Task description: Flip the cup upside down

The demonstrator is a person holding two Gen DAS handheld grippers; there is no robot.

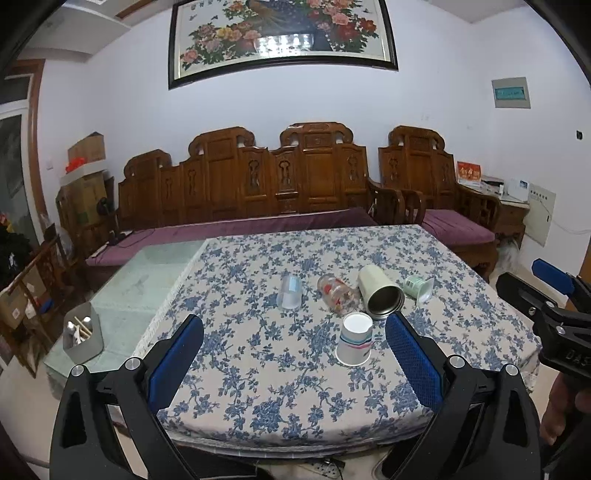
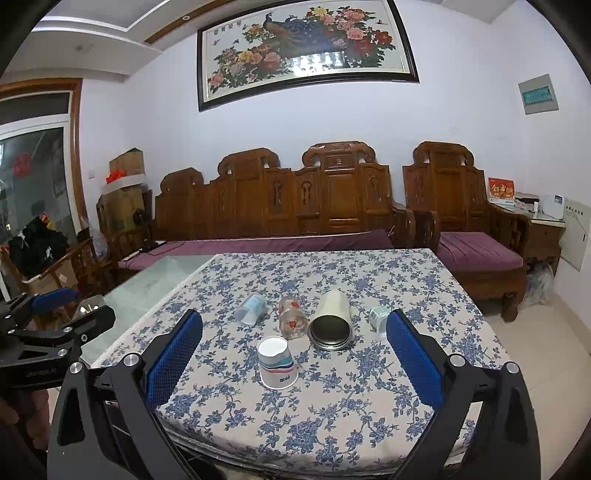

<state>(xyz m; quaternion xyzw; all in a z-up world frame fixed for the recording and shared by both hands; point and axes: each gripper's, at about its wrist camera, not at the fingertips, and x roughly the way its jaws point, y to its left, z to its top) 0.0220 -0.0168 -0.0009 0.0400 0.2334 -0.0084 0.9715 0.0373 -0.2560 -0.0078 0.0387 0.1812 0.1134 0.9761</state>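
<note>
— Paper, that's what we're dealing with nearest us: the paper cup (image 2: 277,363) stands mouth-down on the table (image 2: 369,424), white base up, well short of both grippers.

— So that one looks flipped already. Which cup do we take?

— We can't tell from the task line alone. Four others lie on their sides behind it: a clear plastic cup (image 2: 250,309), a glass cup (image 2: 292,318) with red prints, a steel tumbler (image 2: 331,320) with its dark mouth toward us, and a small green cup (image 2: 377,316) partly hidden by our right finger.

— And our hands?

— Our left gripper (image 1: 294,362) hangs with its blue pads wide apart, holding nothing. Our right gripper (image 2: 294,362) is the same: spread wide, empty, back from the table's near edge.

— How do we do it well?

— We judge the tumbler the easiest reach. We come in across its body, not its rim, close gently, lift it clear of the glass cup just beside it, turn the mouth down, and set it flat. The glass one may roll if we nudge it.

— And the surface?

— A blue-flowered cloth (image 1: 258,387), soft, perhaps prone to bunching. Bare glass shows at the left, with a grey holder (image 1: 82,336) of sticks. Behind are a carved wooden bench (image 1: 258,177) with purple cushions and a flower painting (image 1: 280,33).
</note>
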